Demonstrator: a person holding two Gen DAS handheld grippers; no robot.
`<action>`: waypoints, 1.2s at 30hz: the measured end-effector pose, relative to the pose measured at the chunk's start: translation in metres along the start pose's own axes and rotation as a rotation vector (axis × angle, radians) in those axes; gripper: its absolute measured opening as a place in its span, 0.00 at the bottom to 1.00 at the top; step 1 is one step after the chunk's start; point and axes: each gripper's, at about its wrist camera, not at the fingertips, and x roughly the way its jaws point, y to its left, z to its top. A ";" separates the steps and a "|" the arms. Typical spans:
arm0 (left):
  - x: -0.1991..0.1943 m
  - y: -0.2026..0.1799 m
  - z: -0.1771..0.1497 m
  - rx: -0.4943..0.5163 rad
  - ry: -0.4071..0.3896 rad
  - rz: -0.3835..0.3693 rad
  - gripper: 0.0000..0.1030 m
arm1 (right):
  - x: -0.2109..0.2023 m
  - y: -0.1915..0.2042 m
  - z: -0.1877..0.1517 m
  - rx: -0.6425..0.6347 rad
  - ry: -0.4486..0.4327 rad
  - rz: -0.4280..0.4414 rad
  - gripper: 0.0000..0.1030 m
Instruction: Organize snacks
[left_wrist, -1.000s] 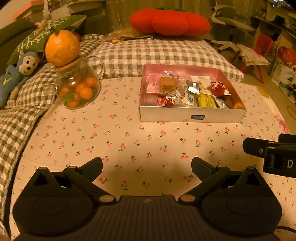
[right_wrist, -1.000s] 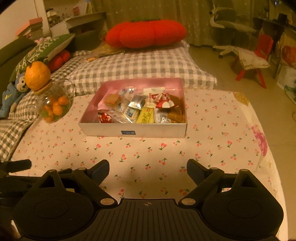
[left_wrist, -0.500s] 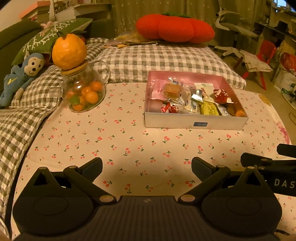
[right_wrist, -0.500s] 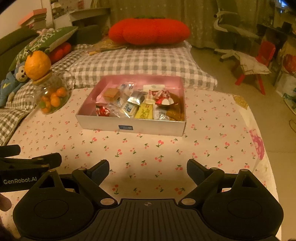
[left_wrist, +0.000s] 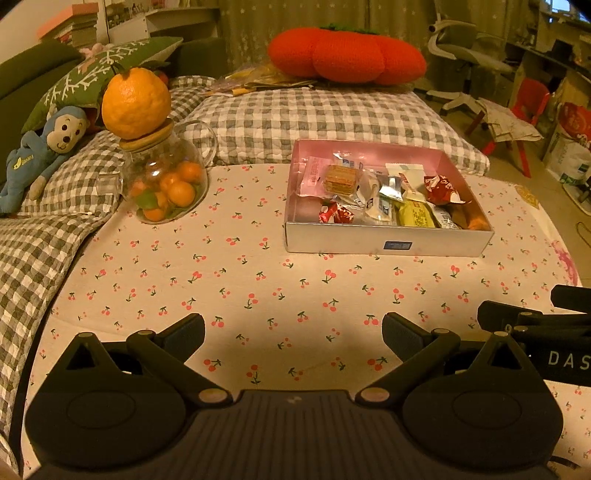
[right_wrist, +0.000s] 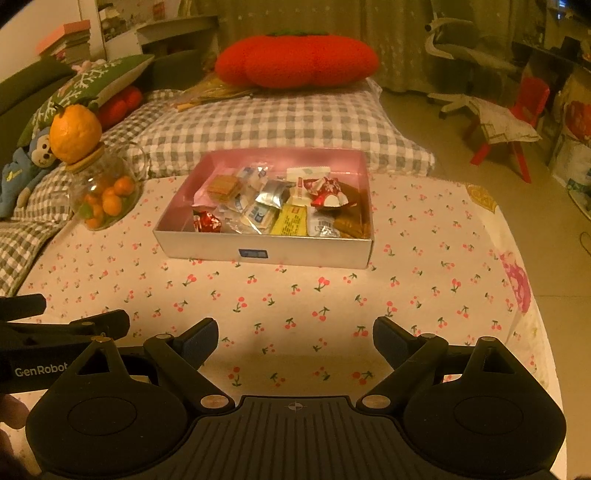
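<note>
Sitting near the left edge of the cherry-print cloth (left_wrist: 236, 280): glass jar (left_wrist: 162, 184). Resting toward the far edge, right of middle: box (right_wrist: 266, 251) holding wrapped snacks (right_wrist: 280, 206). Hovering at the near edge, jaws wide apart, gripping nothing: left gripper (left_wrist: 293, 330), right gripper (right_wrist: 295, 334).

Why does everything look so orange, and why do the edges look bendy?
Left wrist view: warm lamp light tints the cloth yellow-orange, the fisheye lens curves the edges, and a shadow darkens the cloth by the left gripper. Right wrist view: same tint and bend, the box is sharp, and a shadow lies by the right gripper.
</note>
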 end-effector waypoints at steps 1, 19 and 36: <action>0.000 0.000 0.000 0.000 -0.001 0.000 0.99 | 0.000 0.000 0.000 0.001 0.000 0.000 0.90; 0.000 0.001 0.001 -0.004 0.005 -0.001 0.99 | 0.000 0.002 -0.001 0.001 0.002 0.000 0.90; 0.000 0.002 0.000 -0.010 0.008 -0.001 0.99 | -0.001 0.002 -0.001 0.000 0.002 0.000 0.90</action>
